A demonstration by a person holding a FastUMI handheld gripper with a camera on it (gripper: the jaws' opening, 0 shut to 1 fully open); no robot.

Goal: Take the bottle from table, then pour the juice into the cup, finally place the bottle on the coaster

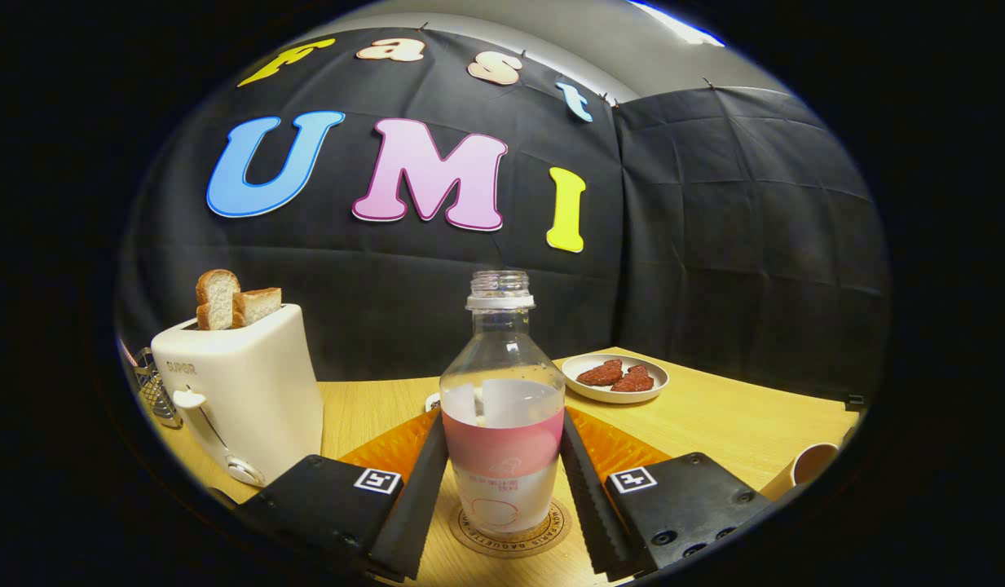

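wooden table (714, 416) — bottle (502, 408) upright on half-hidden coaster (510, 534), hand-held gripper (502, 489) fingers flanking it, contact unclear.

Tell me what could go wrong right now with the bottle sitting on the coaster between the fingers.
The bottle has no cap and holds liquid, so a knock could spill it. The gripper fingers flank it closely, seemingly touching; pulling back crooked might tip it or drag it off the coaster. The toaster stands close on one side, so a wide swing could hit it.
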